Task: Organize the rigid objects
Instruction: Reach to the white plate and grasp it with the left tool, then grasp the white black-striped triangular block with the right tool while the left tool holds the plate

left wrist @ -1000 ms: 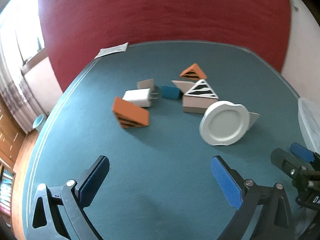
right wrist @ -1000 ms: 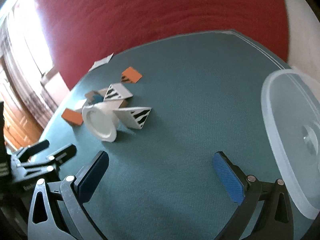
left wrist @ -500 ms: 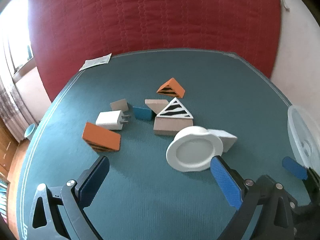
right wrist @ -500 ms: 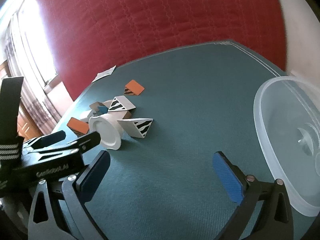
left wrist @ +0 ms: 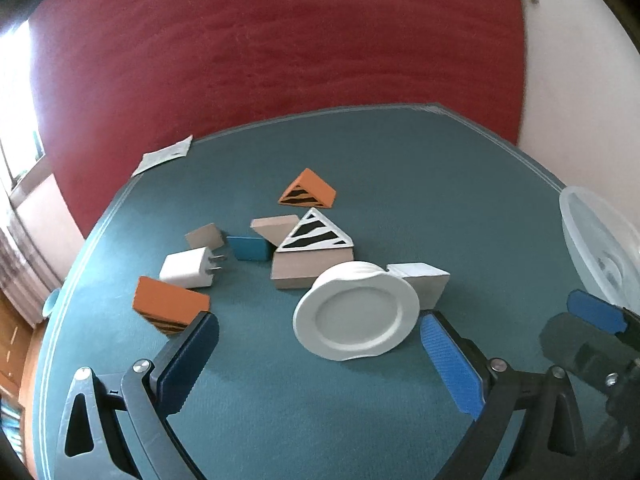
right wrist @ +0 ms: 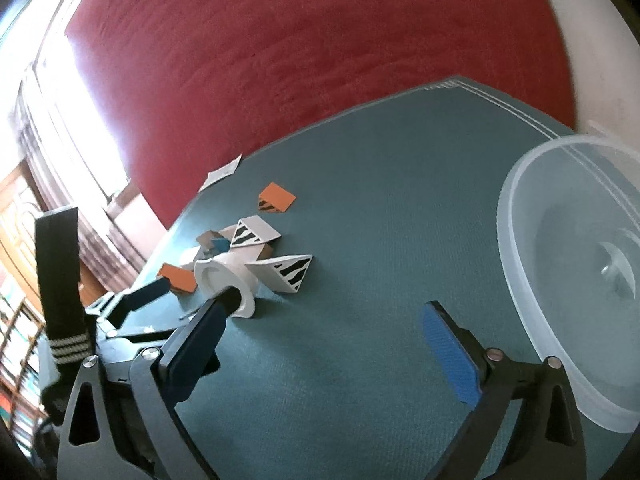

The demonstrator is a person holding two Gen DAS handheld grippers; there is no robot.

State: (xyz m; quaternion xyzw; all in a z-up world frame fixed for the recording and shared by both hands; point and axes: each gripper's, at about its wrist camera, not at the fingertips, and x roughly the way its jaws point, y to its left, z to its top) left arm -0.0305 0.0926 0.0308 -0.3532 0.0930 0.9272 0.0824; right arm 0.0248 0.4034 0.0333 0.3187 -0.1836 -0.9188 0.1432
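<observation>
A white plate (left wrist: pixel 356 318) leans tilted against a white wedge block (left wrist: pixel 424 282) on the teal table. My left gripper (left wrist: pixel 316 354) is open just in front of the plate, nothing between its fingers. Behind lie a zebra-striped triangle block (left wrist: pixel 314 236), an orange striped wedge (left wrist: pixel 308 192), a white charger (left wrist: pixel 188 270), a blue block (left wrist: pixel 250 248) and an orange block (left wrist: pixel 170 310). My right gripper (right wrist: pixel 332 346) is open over bare cloth, right of the plate (right wrist: pixel 224 280), with a clear plastic tub (right wrist: pixel 580 280) at its right.
A paper slip (left wrist: pixel 164 156) lies at the table's far left edge. A red quilted wall (left wrist: pixel 280 48) stands behind the table. The clear tub (left wrist: pixel 600 248) shows at the right in the left wrist view. Shelves (right wrist: pixel 20 344) are at the left, beyond the table.
My left gripper has moved forward and rightward up to the plate, which now sits just ahead of its fingers. The right gripper has drifted slightly, with the tub closer. Both stayed open.
</observation>
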